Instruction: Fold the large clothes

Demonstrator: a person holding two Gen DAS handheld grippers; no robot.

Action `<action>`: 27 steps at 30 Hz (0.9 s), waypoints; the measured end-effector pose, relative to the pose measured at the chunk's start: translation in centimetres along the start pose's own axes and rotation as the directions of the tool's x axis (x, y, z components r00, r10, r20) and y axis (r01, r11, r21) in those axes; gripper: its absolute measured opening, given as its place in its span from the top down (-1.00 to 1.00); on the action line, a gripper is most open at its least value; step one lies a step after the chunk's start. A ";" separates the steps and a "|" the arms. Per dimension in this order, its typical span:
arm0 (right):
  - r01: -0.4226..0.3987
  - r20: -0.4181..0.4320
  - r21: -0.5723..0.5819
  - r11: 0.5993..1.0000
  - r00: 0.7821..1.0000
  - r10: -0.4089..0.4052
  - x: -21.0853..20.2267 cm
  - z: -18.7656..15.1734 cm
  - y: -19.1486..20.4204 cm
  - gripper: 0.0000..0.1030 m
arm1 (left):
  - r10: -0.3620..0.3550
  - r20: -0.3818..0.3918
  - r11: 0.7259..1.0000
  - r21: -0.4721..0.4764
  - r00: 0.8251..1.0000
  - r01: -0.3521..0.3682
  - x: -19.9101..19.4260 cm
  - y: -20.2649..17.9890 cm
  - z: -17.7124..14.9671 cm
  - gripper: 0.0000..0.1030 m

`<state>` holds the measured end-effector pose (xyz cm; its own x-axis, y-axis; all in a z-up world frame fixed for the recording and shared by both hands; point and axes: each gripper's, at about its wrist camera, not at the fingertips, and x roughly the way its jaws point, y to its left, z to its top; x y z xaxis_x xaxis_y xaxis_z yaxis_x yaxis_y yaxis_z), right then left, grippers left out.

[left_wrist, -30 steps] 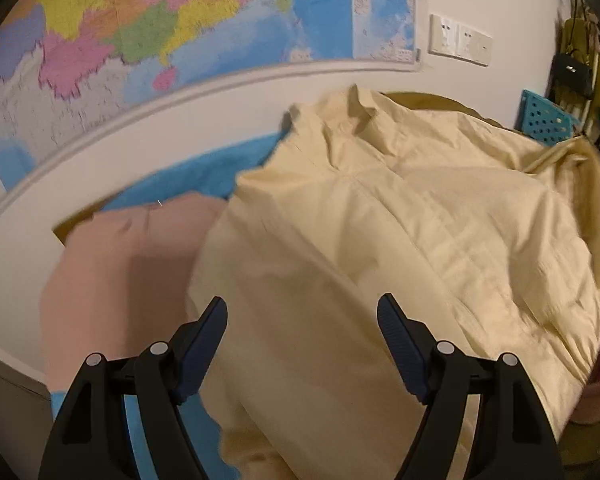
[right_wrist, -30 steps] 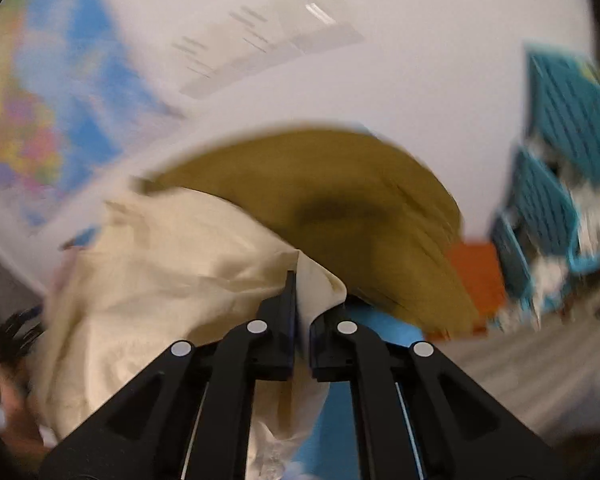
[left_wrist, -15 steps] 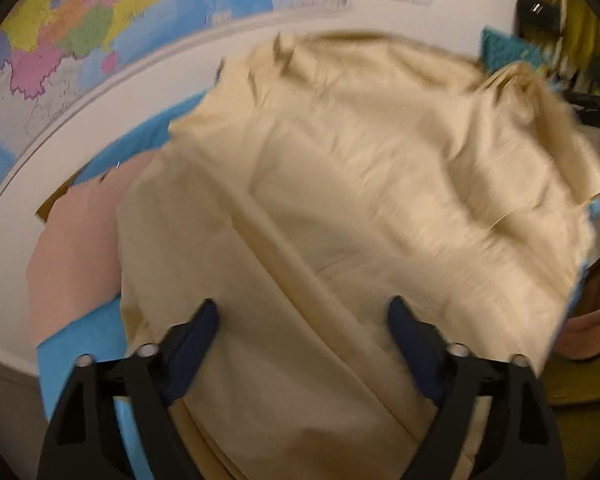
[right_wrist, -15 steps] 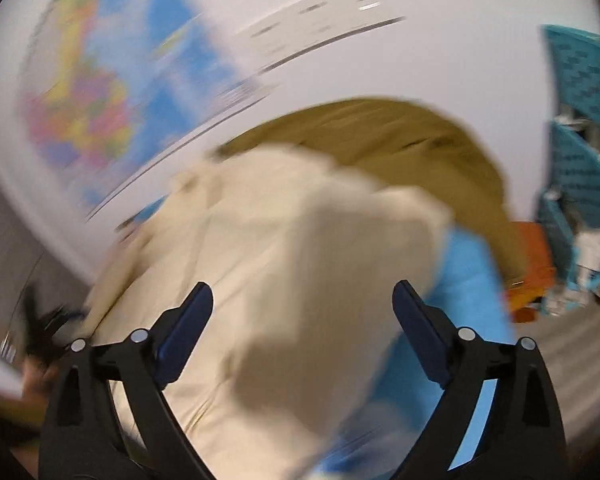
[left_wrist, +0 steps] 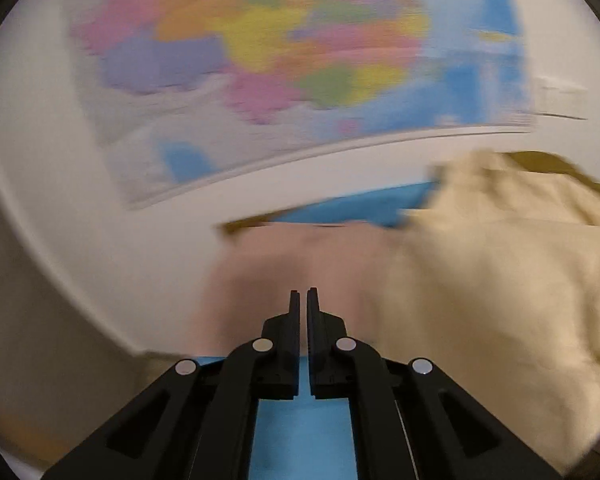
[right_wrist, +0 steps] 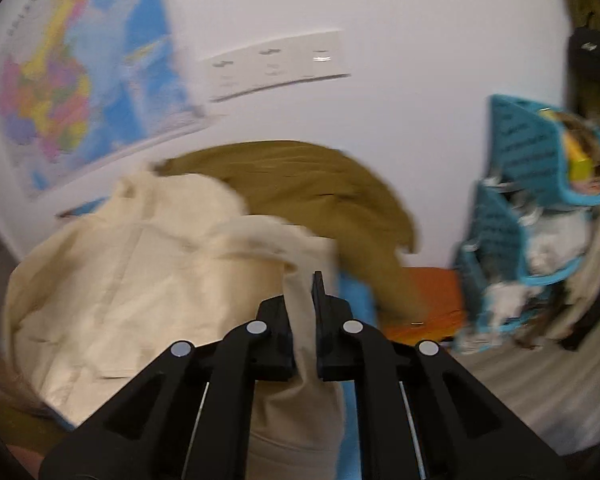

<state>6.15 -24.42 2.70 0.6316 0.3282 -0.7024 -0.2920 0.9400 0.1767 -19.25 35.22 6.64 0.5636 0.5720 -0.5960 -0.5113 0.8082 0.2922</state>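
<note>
A large cream garment (right_wrist: pixel 140 272) lies crumpled over a blue surface (left_wrist: pixel 360 204). My right gripper (right_wrist: pixel 305 285) has a fold of its edge between its jaws, which are closing on it; the fabric drapes over the left finger and hangs down below. In the left wrist view the cream garment (left_wrist: pixel 500 280) fills the right side. My left gripper (left_wrist: pixel 303 293) is shut with nothing between its fingers. It hangs over a pink cloth (left_wrist: pixel 284 256) just left of the cream garment. This view is motion-blurred.
An olive garment (right_wrist: pixel 300 176) lies behind the cream one, against the white wall. Stacked blue baskets (right_wrist: pixel 532 160) full of items stand at the right, with an orange thing (right_wrist: pixel 428 304) below them. A coloured map (left_wrist: pixel 280 60) and wall sockets (right_wrist: pixel 276 64) are on the wall.
My left gripper went from open over the cream garment to shut, swinging left and up toward the pink cloth. My right gripper let go, stood wide open, then closed on a cream fold again.
</note>
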 end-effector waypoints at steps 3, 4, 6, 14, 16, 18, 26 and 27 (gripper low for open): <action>0.097 -0.115 0.013 0.995 0.989 -0.095 3.9 -1.8 -1.3 0.43 | 0.075 -0.129 0.996 -0.029 0.989 -0.079 3.2 1.2 -1.3 0.86; 0.092 -0.141 0.028 0.995 0.986 -0.088 4.6 -2.6 -1.4 0.36 | 0.026 -0.154 0.999 -0.024 0.988 -0.030 3.8 0.6 -1.9 0.72; 0.079 -0.145 0.053 0.995 0.987 -0.071 5.3 -3.6 -1.4 0.03 | -0.093 -0.142 0.996 -0.003 0.985 0.094 3.4 -1.8 -3.1 0.43; 0.114 0.122 0.053 0.992 0.985 -0.120 -0.9 -2.9 2.6 -0.40 | -0.457 -0.096 0.861 0.201 0.884 0.467 -3.8 -12.6 -7.7 -0.67; 0.103 0.182 0.015 0.995 0.978 -0.104 -2.0 -2.4 4.1 -0.41 | -0.421 -0.132 0.864 0.243 0.898 0.441 -3.4 -13.7 -9.0 -0.49; 0.053 0.215 -0.027 0.998 0.976 -0.046 -2.6 -2.5 6.0 -0.41 | -0.379 -0.179 0.882 0.228 0.908 0.413 -1.9 -13.9 -9.6 0.09; -0.238 0.052 -0.306 0.922 0.963 0.266 0.8 -5.1 15.8 -0.38 | -0.238 -0.051 0.971 0.021 0.970 0.239 -3.5 -4.6 -5.8 0.91; -0.260 0.037 -0.308 0.915 0.958 0.284 1.3 -5.3 16.3 -0.38 | -0.188 -0.038 0.982 0.013 0.981 0.189 -3.7 -3.2 -5.1 0.91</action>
<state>-1.64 -9.22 1.00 0.5486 0.5849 -0.5974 -0.6521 0.7465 0.1320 -23.05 29.83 4.11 0.6245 0.4042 -0.6683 -0.3876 0.9033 0.1840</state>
